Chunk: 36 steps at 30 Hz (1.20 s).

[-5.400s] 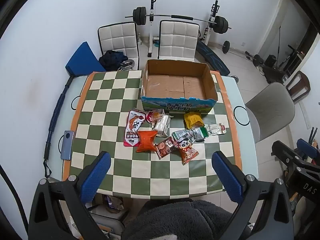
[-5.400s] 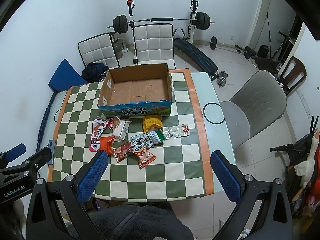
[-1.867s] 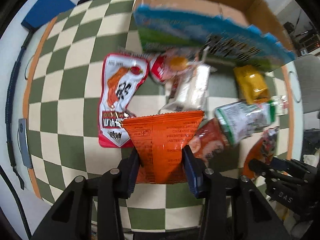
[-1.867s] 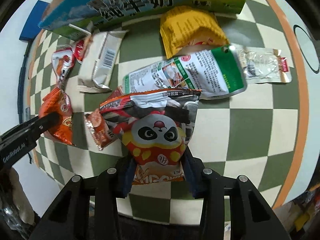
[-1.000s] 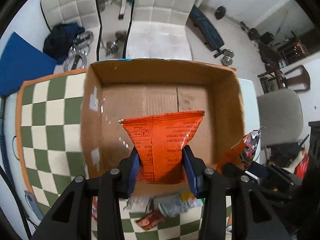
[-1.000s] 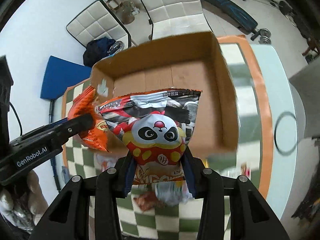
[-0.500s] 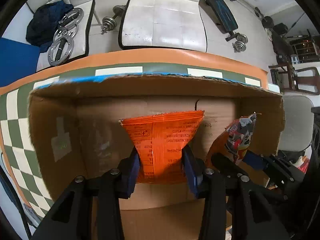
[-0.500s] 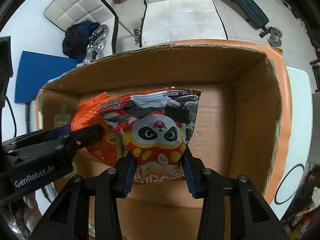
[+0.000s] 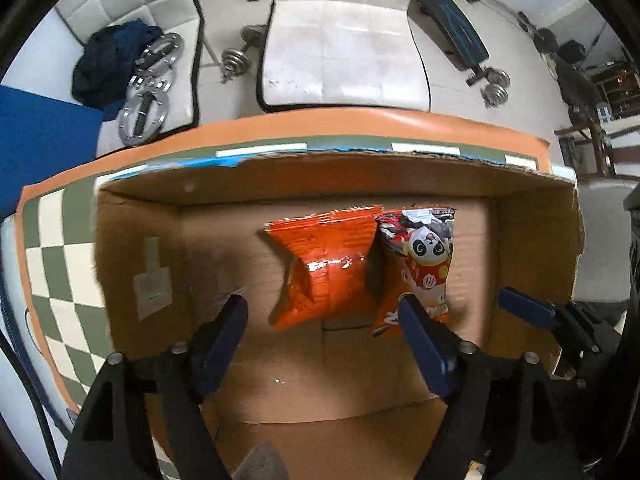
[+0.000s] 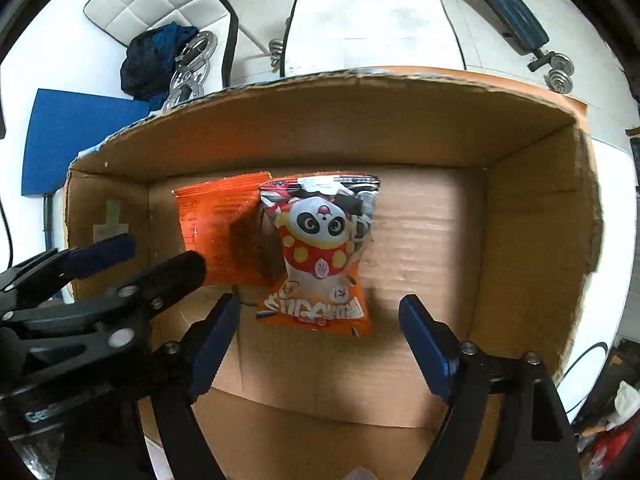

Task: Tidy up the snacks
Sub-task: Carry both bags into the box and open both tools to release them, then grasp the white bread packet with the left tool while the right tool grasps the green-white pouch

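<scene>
Hovering over the cardboard box (image 9: 132, 240), both tools spread wide and gripping nothing. Lying on the box floor toward the far wall: orange packet (image 9: 324, 268) on the left, panda packet (image 9: 424, 256) just beside it on the right, edges touching or slightly overlapping, cannot tell which.

Risks, left to right:
- Left gripper (image 9: 324, 340) sitting low inside the box, near finger (image 9: 224, 332) close to the box's left wall; likely snagging the wall and dragging the box if withdrawing sideways rather than upward.
- Orange packet looking puffed and creased; possibly sliding under the panda packet once more snacks land on it.
- Right gripper (image 10: 320, 344) working just beside the left one; risking collision of the two tools when lifting out together.

View differences:
- Left wrist showing the checkered cloth (image 9: 52, 264) left of the box; right wrist not.
- Right wrist showing the left tool from the side, plus the full panda face; left wrist catching only one blue finger of the right tool at the box's right wall.
</scene>
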Tool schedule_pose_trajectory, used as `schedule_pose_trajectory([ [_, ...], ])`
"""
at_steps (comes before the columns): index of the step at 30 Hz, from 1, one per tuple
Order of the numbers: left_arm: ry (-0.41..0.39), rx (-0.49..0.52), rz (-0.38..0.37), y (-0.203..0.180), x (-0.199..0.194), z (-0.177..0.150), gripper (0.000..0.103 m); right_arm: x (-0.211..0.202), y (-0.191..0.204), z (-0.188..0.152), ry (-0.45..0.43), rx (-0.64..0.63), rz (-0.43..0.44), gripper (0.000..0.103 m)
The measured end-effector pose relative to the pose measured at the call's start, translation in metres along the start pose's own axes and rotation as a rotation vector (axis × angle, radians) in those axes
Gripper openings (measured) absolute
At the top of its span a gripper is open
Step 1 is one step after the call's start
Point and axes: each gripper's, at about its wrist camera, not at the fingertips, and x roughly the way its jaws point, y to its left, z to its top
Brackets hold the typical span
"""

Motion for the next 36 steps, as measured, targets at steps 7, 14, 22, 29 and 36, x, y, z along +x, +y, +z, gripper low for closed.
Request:
schedule_pose_trajectory([
  [7, -0.082, -0.02, -0.013, 0.008, -0.033, -0.033, 0.078, -0.034, 0.004, -0.031, -0.069, -0.01, -0.033, 0.09],
  [14, -0.225, 0.0, 0.03, 0.008, -0.075, -0.093, 0.078, -0.067, 0.007, -0.085, -0.139, -0.014, -0.048, 0.091],
  [22, -0.307, -0.001, 0.028, 0.005, -0.102, -0.157, 0.078, -0.103, 0.014, -0.152, -0.233, -0.04, -0.079, 0.091],
  [29, -0.393, -0.028, 0.022, 0.01, -0.13, -0.198, 0.078, -0.138, 0.027, -0.202, -0.331, -0.068, -0.088, 0.091],
  [36, -0.471, -0.025, 0.031, 0.009, -0.158, -0.224, 0.078, -0.171, 0.041, -0.238, -0.404, -0.088, -0.065, 0.091],
])
